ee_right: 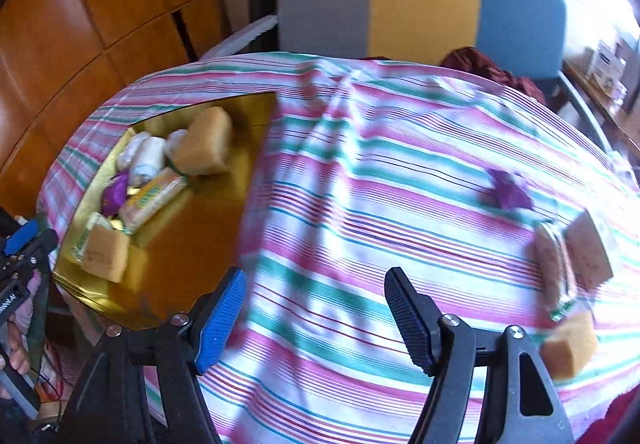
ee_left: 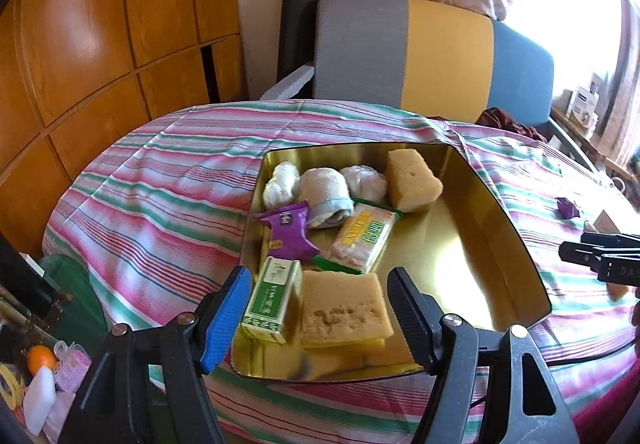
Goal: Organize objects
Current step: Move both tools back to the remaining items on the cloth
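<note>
A gold tray (ee_left: 472, 228) lies on the striped cloth and holds a green box (ee_left: 274, 300), two yellow sponges (ee_left: 344, 308), a purple packet (ee_left: 288, 232), a yellow-green packet (ee_left: 364, 240) and white rolled cloths (ee_left: 324, 191). My left gripper (ee_left: 320, 316) is open, its jaws standing either side of the green box and near sponge. My right gripper (ee_right: 316, 316) is open and empty above the bare cloth. In the right wrist view, a purple wrapper (ee_right: 510, 191), a clear packet (ee_right: 554, 268), a tan block (ee_right: 590, 252) and a sponge (ee_right: 570, 350) lie at the right.
The tray also shows in the right wrist view (ee_right: 192, 244) at the left. A grey, yellow and blue chair (ee_left: 432, 55) stands behind the table. Wooden cabinets (ee_left: 100, 43) are at the left. Small items (ee_left: 44, 372) sit low beside the table.
</note>
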